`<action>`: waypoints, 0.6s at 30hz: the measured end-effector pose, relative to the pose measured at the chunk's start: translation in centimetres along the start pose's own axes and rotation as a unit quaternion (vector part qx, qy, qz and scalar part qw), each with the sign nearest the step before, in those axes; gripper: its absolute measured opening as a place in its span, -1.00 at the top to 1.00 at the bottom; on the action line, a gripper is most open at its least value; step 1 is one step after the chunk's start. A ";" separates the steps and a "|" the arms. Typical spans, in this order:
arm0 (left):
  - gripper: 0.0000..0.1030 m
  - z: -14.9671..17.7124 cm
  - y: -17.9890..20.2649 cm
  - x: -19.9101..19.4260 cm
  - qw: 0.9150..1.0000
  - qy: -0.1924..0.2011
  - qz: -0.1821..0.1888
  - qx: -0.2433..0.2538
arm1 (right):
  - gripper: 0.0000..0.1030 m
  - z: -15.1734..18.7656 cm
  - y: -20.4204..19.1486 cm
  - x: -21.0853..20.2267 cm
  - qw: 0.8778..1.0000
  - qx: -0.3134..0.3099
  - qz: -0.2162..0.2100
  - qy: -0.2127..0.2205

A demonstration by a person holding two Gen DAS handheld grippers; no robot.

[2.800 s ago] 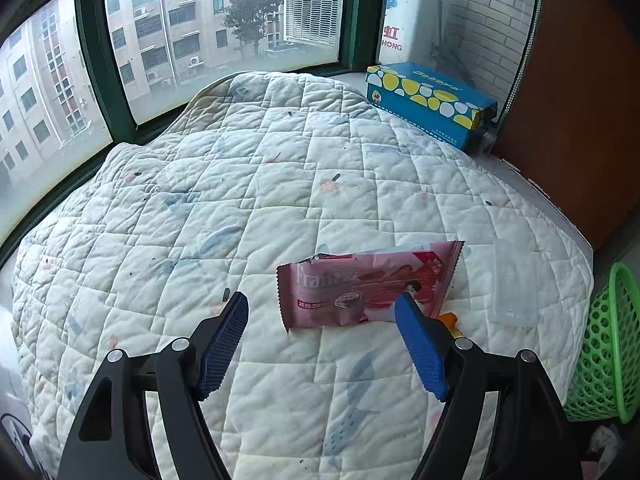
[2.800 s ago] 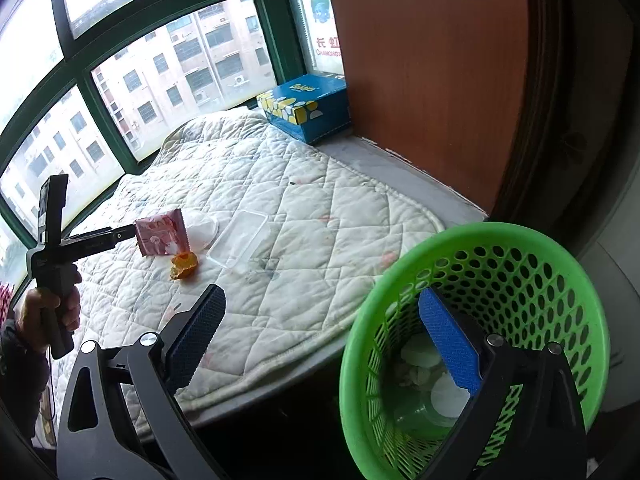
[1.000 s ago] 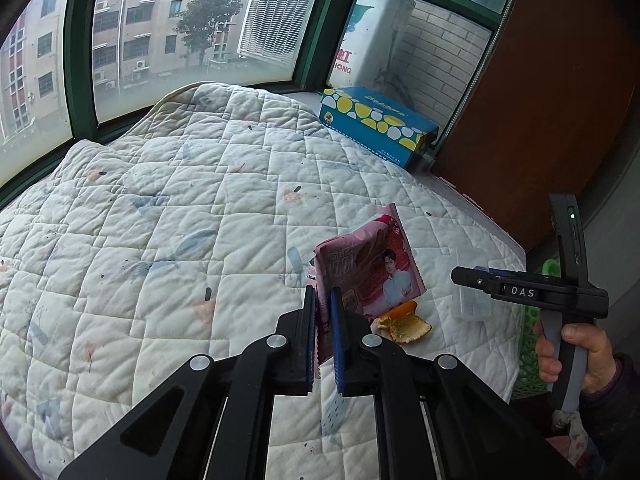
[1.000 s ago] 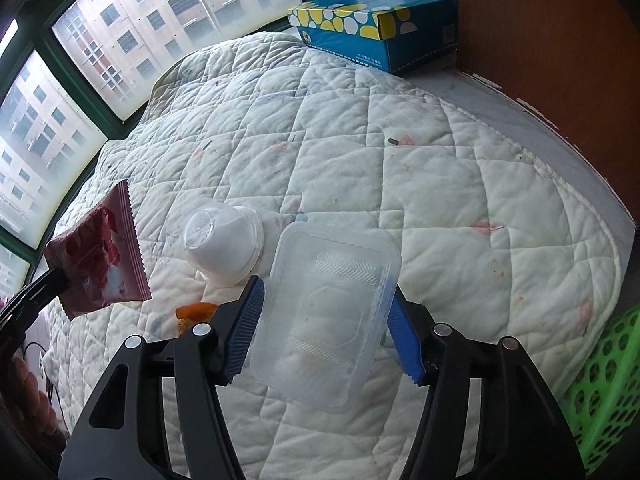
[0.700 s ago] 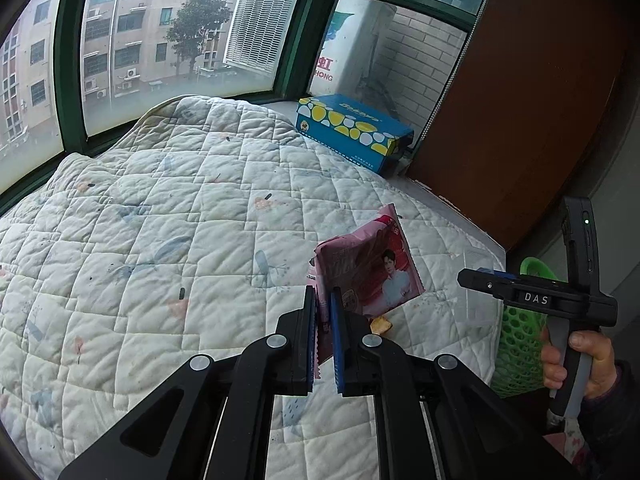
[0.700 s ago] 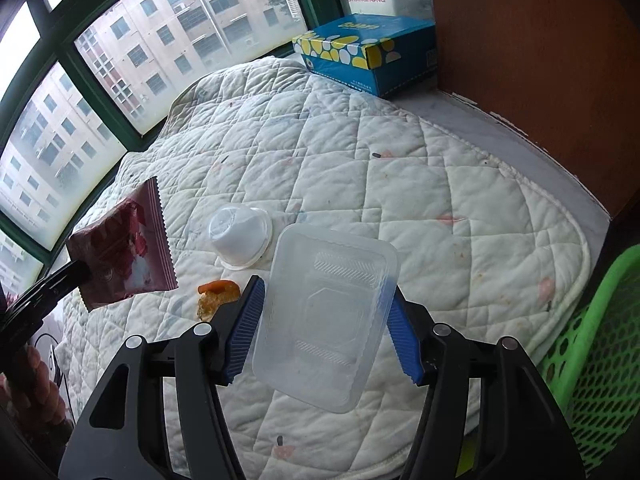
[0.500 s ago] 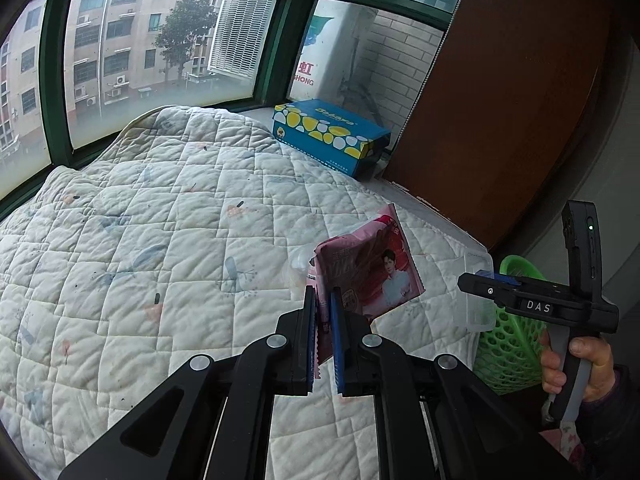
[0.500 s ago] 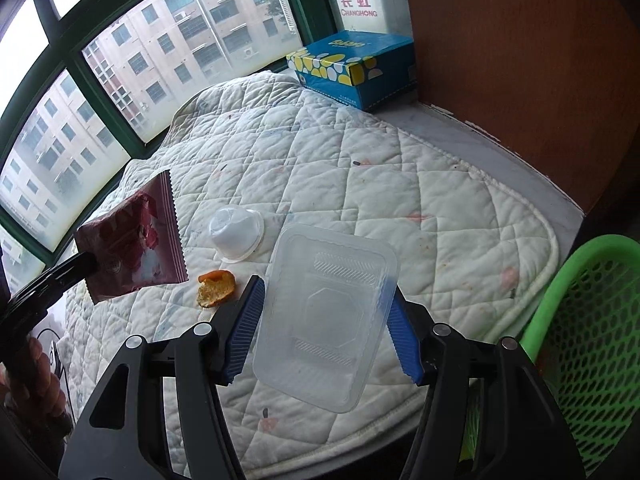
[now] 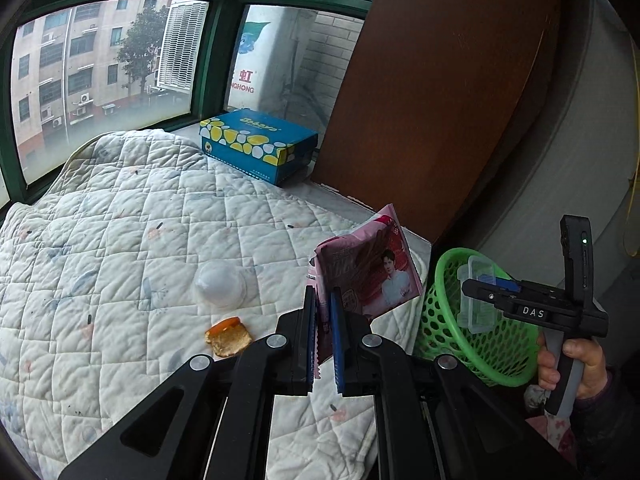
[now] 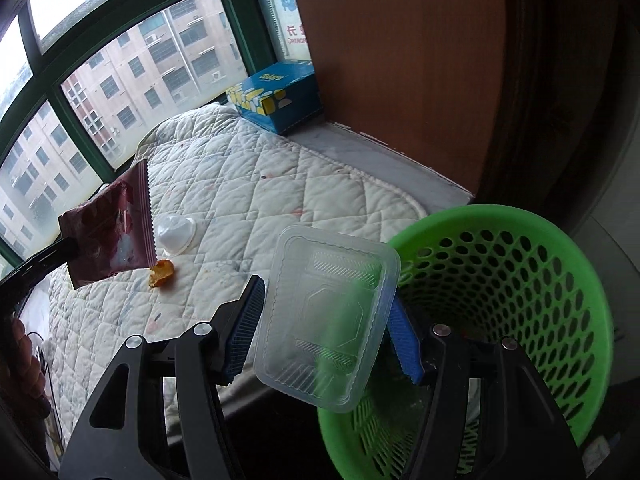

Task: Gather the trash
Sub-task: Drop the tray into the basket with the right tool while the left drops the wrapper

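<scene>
My left gripper (image 9: 323, 322) is shut on a pink snack wrapper (image 9: 366, 270), held up in the air over the quilt's right edge; the same wrapper (image 10: 108, 232) shows at the left of the right wrist view. My right gripper (image 10: 325, 330) is shut on a clear plastic tray (image 10: 326, 316), which hangs at the near left rim of the green basket (image 10: 560, 248). In the left wrist view the tray (image 9: 476, 296) sits over the basket (image 9: 492, 356), gripped by the right tool in a person's hand (image 9: 576, 364).
On the white quilt (image 9: 120, 240) lie an upturned clear cup (image 9: 220, 284) and an orange peel (image 9: 228, 336). A blue and yellow tissue box (image 9: 260, 144) stands at the back by the window. A brown wooden panel (image 9: 440, 80) rises behind the basket.
Both grippers have swung right, away from the quilt's middle toward the green basket. The tray now hangs at the basket's rim. The cup and the peel stay on the quilt.
</scene>
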State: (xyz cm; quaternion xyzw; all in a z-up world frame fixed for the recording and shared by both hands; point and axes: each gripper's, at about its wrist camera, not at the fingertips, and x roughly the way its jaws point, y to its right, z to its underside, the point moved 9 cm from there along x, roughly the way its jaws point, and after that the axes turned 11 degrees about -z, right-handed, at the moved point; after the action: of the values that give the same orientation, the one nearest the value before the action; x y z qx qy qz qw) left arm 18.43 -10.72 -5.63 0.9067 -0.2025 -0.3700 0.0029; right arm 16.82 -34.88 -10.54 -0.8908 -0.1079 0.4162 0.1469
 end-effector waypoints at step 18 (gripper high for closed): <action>0.86 -0.2 12.2 2.1 0.996 -0.016 0.063 0.067 | -0.38 2.2 11.2 -7.0 0.993 0.067 0.087 0.038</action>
State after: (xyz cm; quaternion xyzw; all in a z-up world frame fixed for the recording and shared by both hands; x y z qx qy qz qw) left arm 15.49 -22.68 -4.95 0.8844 -0.2832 -0.3691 -0.0379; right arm 11.49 -47.19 -10.85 -0.9002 0.0040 0.3994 0.1733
